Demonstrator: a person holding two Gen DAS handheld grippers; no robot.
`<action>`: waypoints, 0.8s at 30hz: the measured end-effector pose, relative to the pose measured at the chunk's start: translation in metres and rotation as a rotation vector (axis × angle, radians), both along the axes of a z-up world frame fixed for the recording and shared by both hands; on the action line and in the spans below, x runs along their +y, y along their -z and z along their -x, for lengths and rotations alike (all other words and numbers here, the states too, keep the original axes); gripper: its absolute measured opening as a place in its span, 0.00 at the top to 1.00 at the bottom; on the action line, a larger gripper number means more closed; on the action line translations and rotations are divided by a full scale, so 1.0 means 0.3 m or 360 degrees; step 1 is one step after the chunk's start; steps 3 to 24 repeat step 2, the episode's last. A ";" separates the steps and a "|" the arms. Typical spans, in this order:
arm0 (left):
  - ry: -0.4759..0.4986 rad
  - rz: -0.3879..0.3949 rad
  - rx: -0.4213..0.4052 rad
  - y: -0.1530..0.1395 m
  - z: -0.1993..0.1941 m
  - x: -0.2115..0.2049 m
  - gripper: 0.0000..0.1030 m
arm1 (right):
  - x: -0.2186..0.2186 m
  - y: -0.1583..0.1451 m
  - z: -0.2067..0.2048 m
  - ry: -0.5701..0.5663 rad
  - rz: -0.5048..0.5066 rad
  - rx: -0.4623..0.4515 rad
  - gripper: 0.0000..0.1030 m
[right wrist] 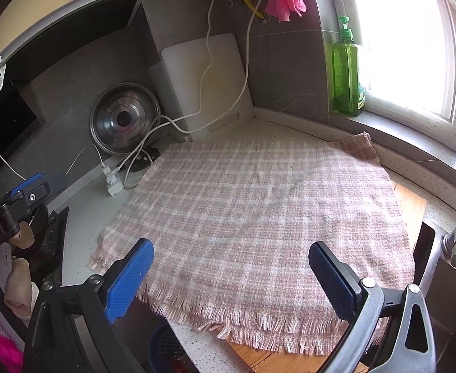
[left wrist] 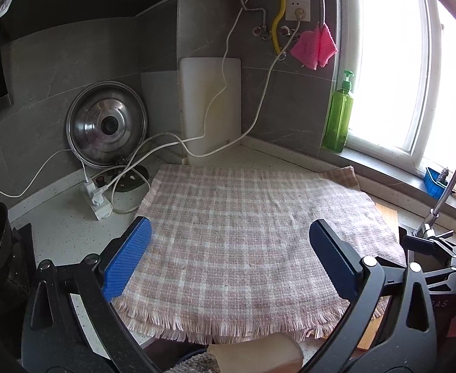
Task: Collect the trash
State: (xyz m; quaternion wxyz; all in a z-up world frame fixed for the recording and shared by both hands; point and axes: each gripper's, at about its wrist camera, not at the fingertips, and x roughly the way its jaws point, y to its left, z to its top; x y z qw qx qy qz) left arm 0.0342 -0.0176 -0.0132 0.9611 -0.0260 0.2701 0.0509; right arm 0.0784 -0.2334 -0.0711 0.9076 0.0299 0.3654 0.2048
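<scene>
Trash: none identifiable in either wrist view. Checked plaid cloth directly ahead of and below left gripper; bare weave, no scraps or wrappers. Same from right gripper: cloth spread flat ahead, fringed edge nearest, nothing lying on it.

Only candidate: blue basket below and slightly left of right gripper, under counter edge. Holds something red, too dark to identify. Judged a bin rather than trash itself; uncertain.

Gripper states: left spread wide, nothing between pads. Right likewise spread wide, empty.

Relation for coming move: cannot assign bearing or long axis, for want of a sighted piece. Cannot rank hands by nearness either. Both aimed at same cloth centre, side by side, with left gripper body showing at far left of right view.

Beyond cloth, well apart from both grippers: pot lid ahead left, white cutting board straight ahead, power strip ahead left beside cloth edge, green soap bottle ahead right. None read as trash.

Judgement: collection either finished or target outside view. Calls for a scan off the cloth before any reach.
</scene>
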 end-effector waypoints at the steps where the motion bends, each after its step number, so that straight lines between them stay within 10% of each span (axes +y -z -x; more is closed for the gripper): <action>1: 0.0000 -0.0002 0.0005 0.004 -0.005 0.001 0.00 | 0.001 0.003 -0.004 0.0003 0.0001 0.0004 0.02; 24: 0.0008 0.0007 0.0014 0.008 -0.013 0.004 0.00 | 0.000 0.007 -0.010 0.0005 0.0001 0.0010 0.02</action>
